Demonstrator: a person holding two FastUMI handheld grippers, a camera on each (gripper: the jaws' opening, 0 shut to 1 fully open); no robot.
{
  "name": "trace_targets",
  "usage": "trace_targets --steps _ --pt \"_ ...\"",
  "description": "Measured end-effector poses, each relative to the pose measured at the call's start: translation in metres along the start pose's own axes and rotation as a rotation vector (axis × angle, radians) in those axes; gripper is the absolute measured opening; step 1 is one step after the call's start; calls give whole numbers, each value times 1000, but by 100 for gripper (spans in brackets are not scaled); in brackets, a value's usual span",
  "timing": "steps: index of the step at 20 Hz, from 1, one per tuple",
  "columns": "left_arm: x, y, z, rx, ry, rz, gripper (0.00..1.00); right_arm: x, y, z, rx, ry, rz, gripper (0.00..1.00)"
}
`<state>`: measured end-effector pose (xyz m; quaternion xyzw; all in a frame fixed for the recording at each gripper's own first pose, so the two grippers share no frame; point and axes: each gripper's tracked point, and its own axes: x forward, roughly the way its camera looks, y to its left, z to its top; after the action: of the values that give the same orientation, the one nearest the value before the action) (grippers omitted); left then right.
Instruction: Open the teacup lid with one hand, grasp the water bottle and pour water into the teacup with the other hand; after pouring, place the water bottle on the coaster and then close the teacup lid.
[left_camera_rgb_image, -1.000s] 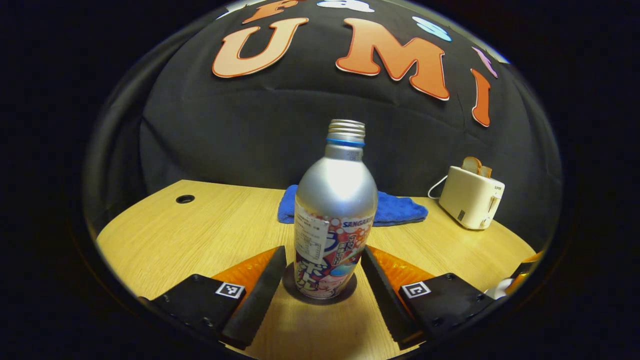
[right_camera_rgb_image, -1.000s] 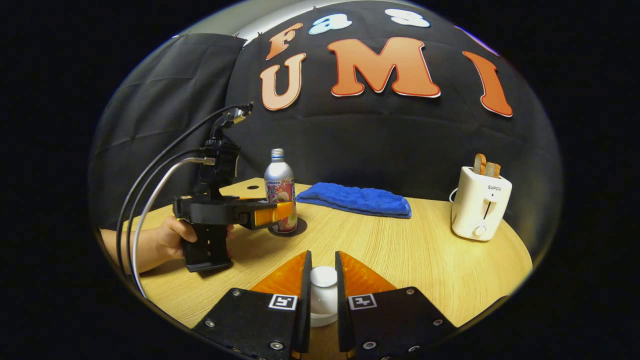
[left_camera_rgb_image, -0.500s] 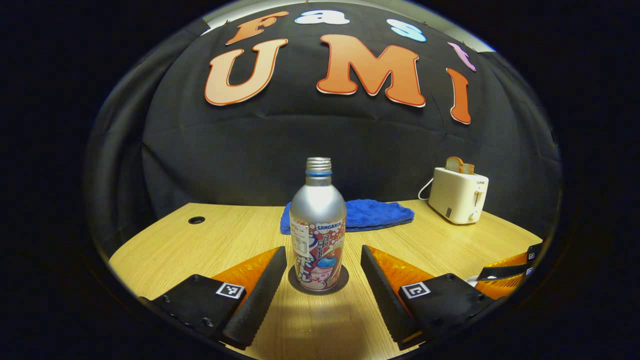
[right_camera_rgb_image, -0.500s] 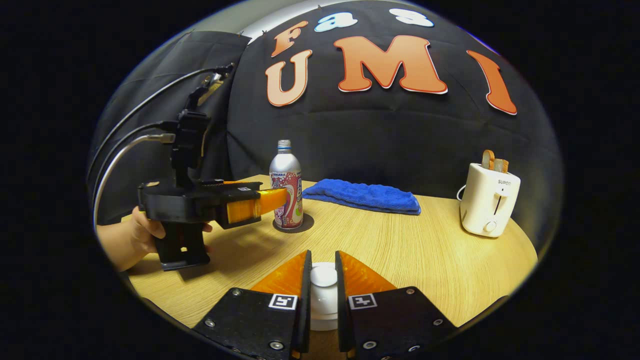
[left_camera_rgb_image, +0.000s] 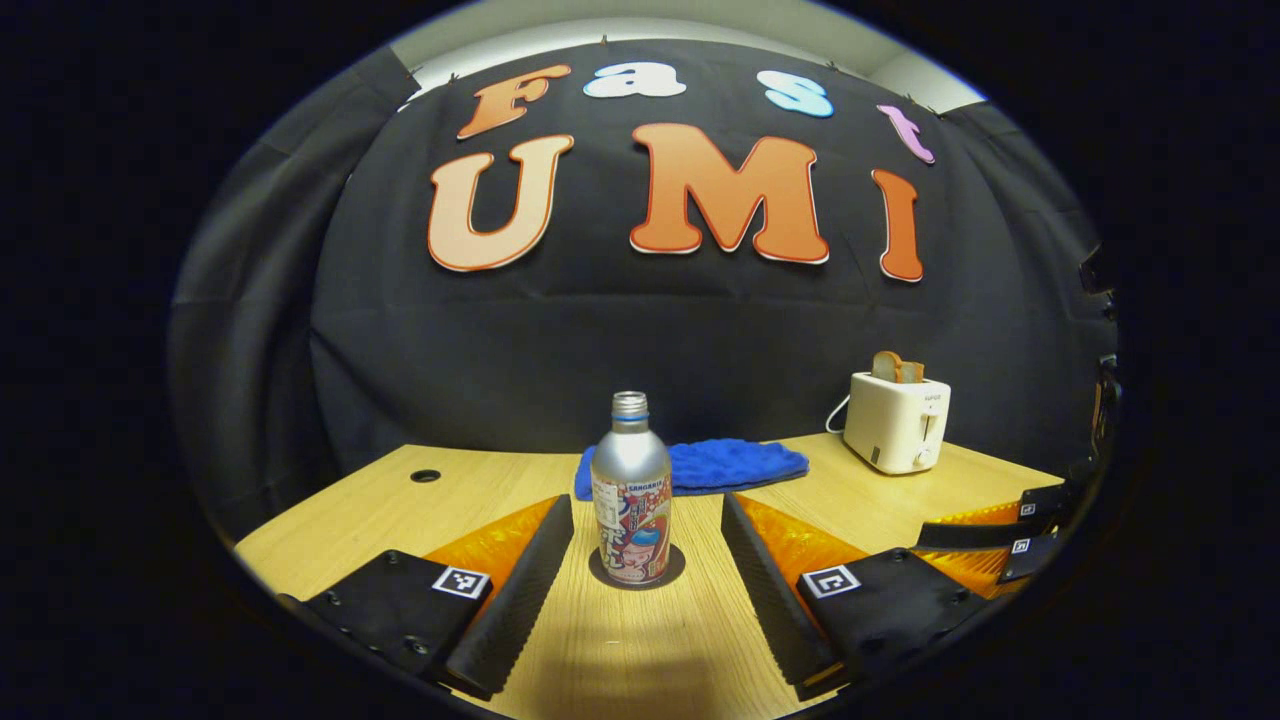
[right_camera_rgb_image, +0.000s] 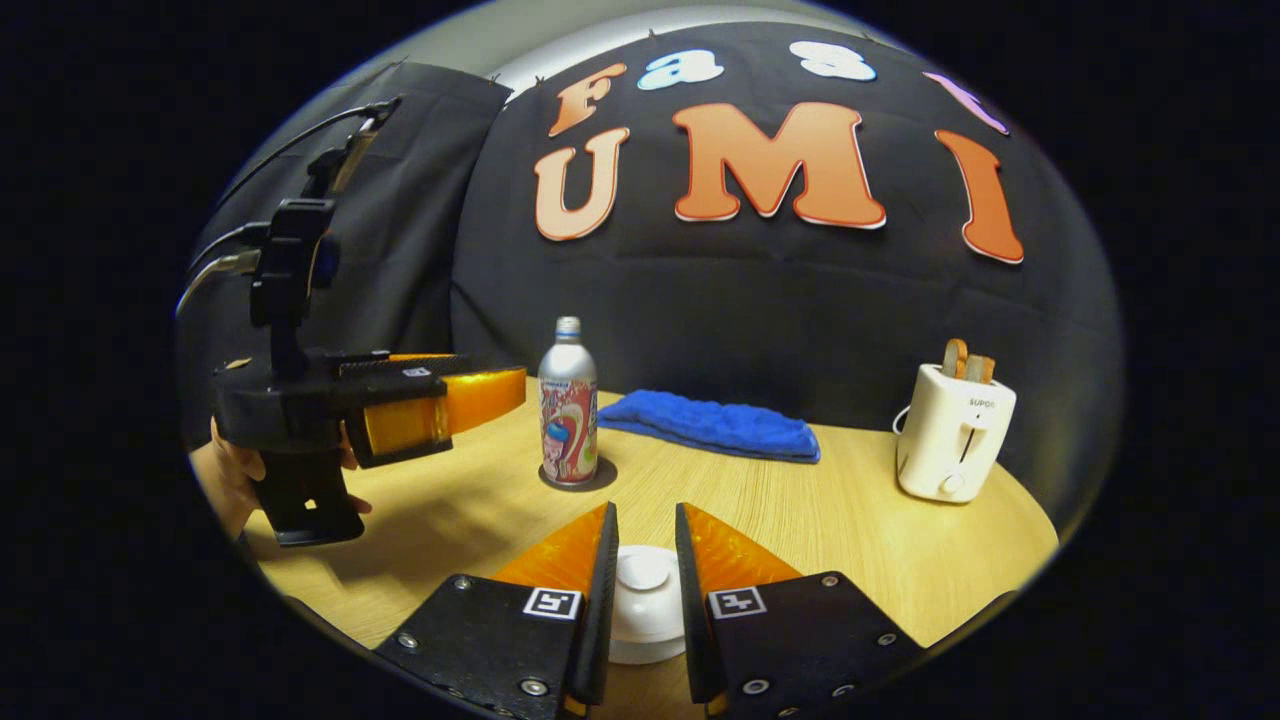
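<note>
Wooden table (left_camera_rgb_image: 400, 505), black cloth wall (left_camera_rgb_image: 600, 330)

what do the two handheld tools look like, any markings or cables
Each tool has a black body with visible screws and a small square black-and-white tag at the base of each finger, as on the right tool and the left tool. In the right gripper view, the left tool has a black pistol-style handle, an upright black mount on top, and grey and black cables trailing off behind it.

The light wooden table (left_camera_rgb_image: 400, 505) carries a round dark coaster (left_camera_rgb_image: 672, 572), folded blue towel (left_camera_rgb_image: 735, 463), cream toaster (left_camera_rgb_image: 895, 423) and white lidded teacup (right_camera_rgb_image: 642, 605).
</note>
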<state>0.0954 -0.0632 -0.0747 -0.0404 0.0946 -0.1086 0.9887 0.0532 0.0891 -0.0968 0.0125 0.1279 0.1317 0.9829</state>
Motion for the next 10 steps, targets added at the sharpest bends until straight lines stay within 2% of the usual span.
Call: trace_targets --steps 4,5,6,7,10 --pt "-27 6 27 25 -59 44 98 -21 -19 40 -3 -103 -68 36" --pt "-34 6 33 33 -75 52 94 -27 -22 48 2 -124 -79 39" --pt "-42 6 40 37 -90 61 97 -31 -25 55 6 -144 -92 42" --pt "-51 7 44 37 -102 67 98 -37 -30 62 12 -165 -106 49" --pt "-74 14 51 23 -129 89 98 -52 -38 77 19 -217 -141 58"
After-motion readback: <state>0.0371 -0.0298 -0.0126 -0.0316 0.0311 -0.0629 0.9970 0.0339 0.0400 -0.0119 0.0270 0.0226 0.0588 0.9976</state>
